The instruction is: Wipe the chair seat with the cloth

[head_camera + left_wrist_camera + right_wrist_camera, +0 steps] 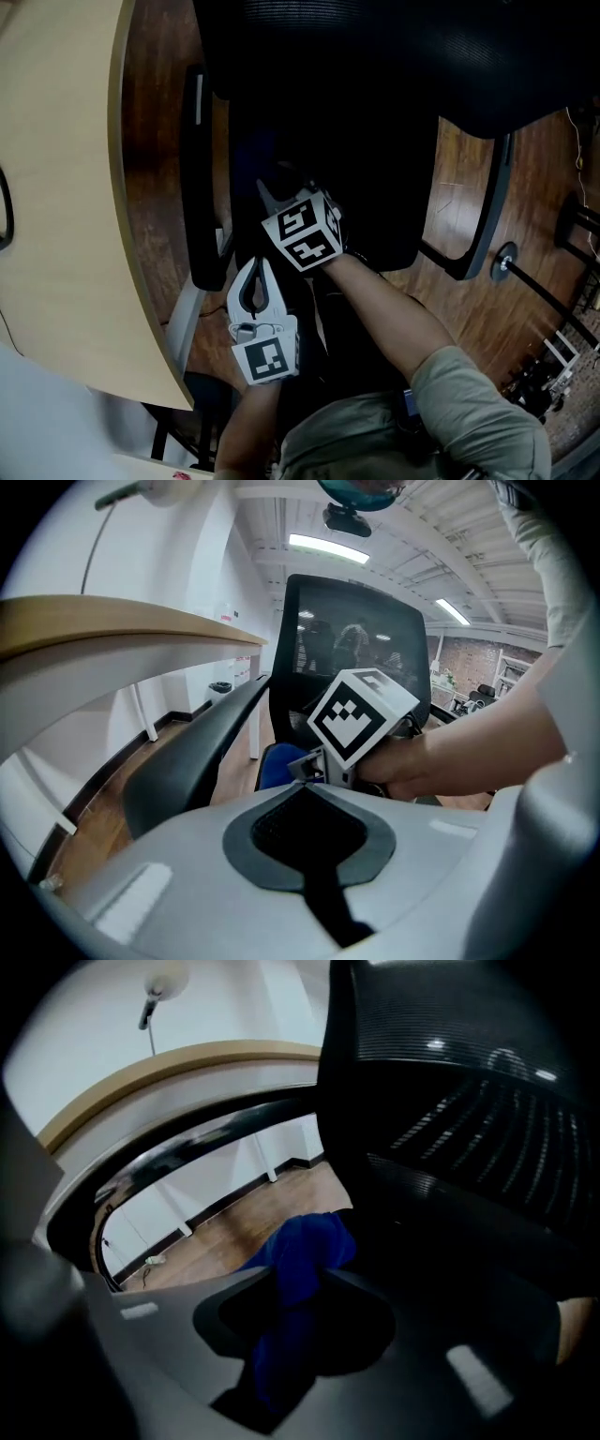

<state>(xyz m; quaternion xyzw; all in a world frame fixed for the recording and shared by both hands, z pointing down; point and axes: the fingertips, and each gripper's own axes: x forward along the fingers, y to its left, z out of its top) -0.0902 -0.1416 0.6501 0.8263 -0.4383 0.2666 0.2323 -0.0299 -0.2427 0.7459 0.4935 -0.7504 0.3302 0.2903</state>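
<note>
The black office chair's seat (pixel 384 187) lies below me, very dark in the head view. My right gripper (pixel 269 194) reaches over the seat's left part near the armrest, its marker cube (pixel 361 714) facing up. It is shut on a blue cloth (pixel 302 1260), which bunches out past the jaw tips and hangs back between them. The cloth (pixel 279 763) also shows as a blue patch in the left gripper view, beyond my left gripper (pixel 305 782). That left gripper (pixel 260 270) sits just behind the right one, jaws shut with nothing between them.
The mesh backrest (pixel 469 1072) rises close on the far side. A black left armrest (pixel 202 178) runs beside the seat, and a curved wooden desk (pixel 56 187) stands to its left. The right armrest (pixel 487 216) and wooden floor (pixel 459 309) lie to the right.
</note>
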